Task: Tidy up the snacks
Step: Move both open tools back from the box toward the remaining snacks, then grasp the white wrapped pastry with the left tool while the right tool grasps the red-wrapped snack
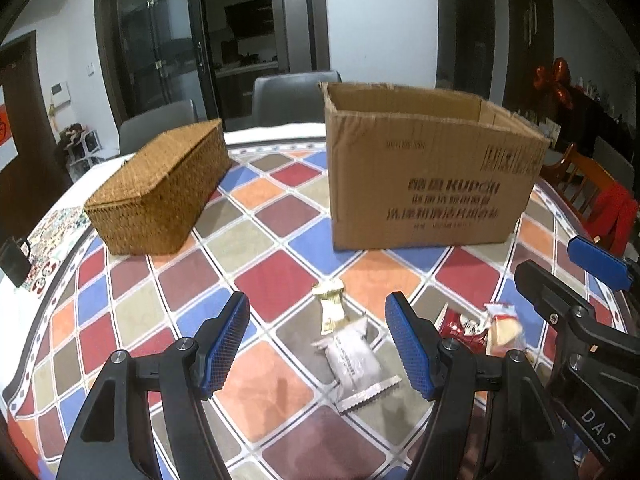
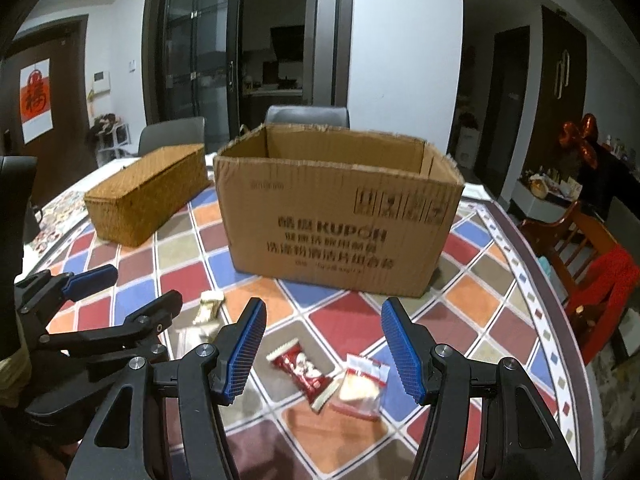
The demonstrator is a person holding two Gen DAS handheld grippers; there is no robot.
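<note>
Approach step: left gripper (image 1: 318,344) and right gripper (image 2: 323,350) both spread, empty, above snack packets (image 2: 304,372). Next: lower, pinch one, carry to cardboard box (image 2: 340,216).

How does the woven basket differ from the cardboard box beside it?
The woven basket is low, long and closed by a lid; the cardboard box is taller and open at the top. The woven basket is textured wicker; the cardboard box is smooth with printed text. Both are brown and stand on the patterned table.
</note>
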